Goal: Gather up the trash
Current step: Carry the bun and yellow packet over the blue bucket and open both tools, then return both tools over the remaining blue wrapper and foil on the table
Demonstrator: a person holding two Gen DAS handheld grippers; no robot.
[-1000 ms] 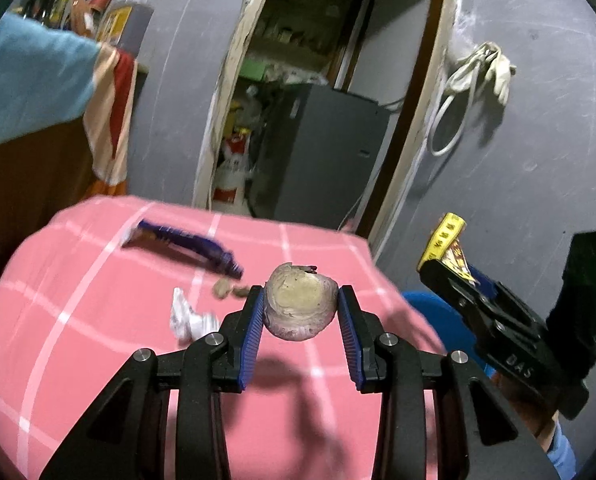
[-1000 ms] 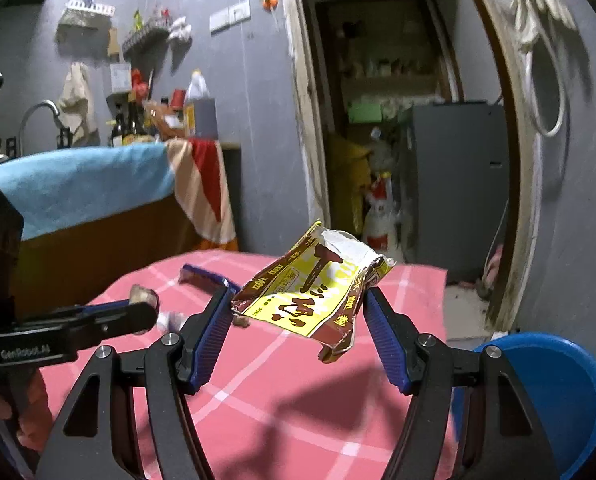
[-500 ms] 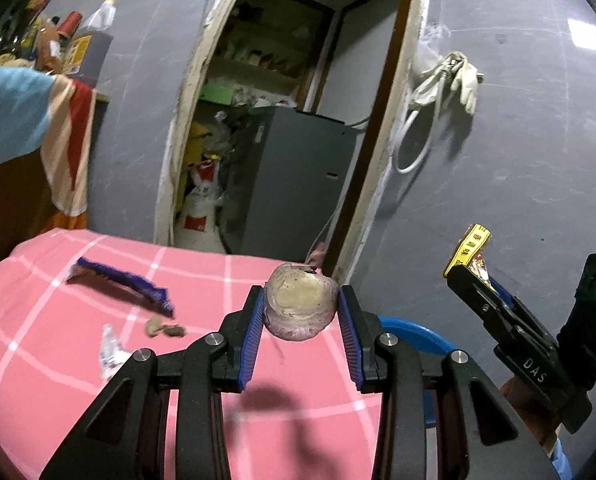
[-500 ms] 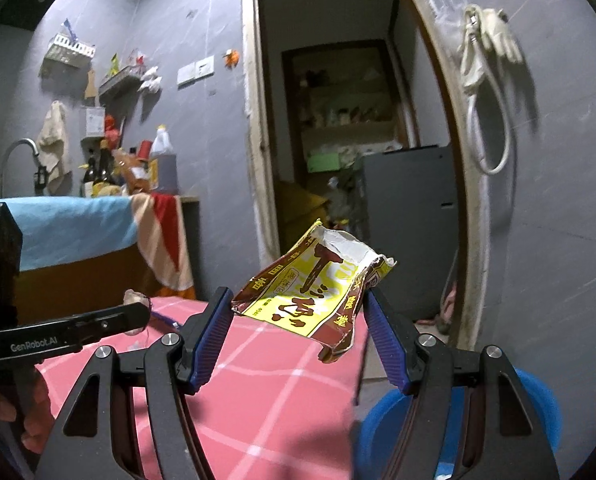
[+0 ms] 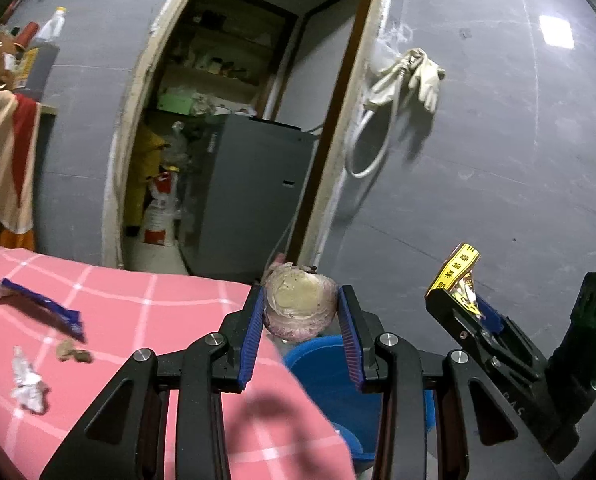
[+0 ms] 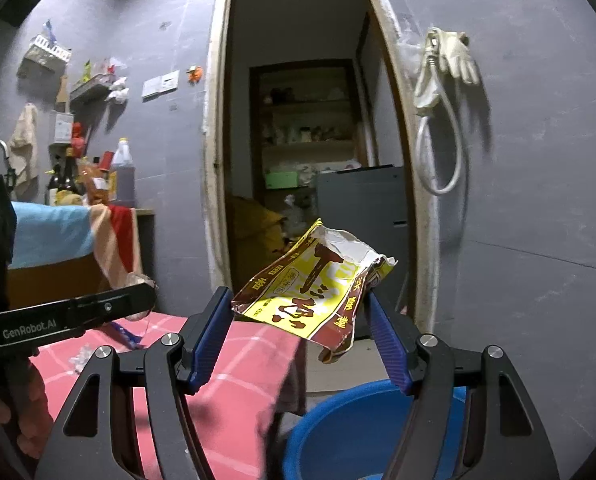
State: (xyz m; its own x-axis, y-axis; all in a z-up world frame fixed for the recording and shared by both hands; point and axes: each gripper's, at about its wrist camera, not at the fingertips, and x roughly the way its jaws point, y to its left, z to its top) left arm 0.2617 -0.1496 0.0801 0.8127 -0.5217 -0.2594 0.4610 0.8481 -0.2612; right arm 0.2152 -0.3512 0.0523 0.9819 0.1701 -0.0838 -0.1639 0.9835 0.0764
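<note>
The left gripper (image 5: 301, 312) is clamped on a round, pale onion piece (image 5: 298, 305) past the pink table's edge (image 5: 258, 300), above the blue bin (image 5: 325, 380). The right gripper (image 6: 298, 320) pinches a yellow wrapper (image 6: 309, 292) over the bin's rim (image 6: 337, 400). Beyond, a purple wrapper (image 5: 42, 310) and scraps lie well inside the tabletop, before the open doorway (image 5: 226, 120).

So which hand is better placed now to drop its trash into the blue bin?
Probably the left. In its own view the left claw holds the onion piece directly above the blue bin. The right claw holds the yellow wrapper near the bin's far rim, partly over the pink tablecloth.
</note>
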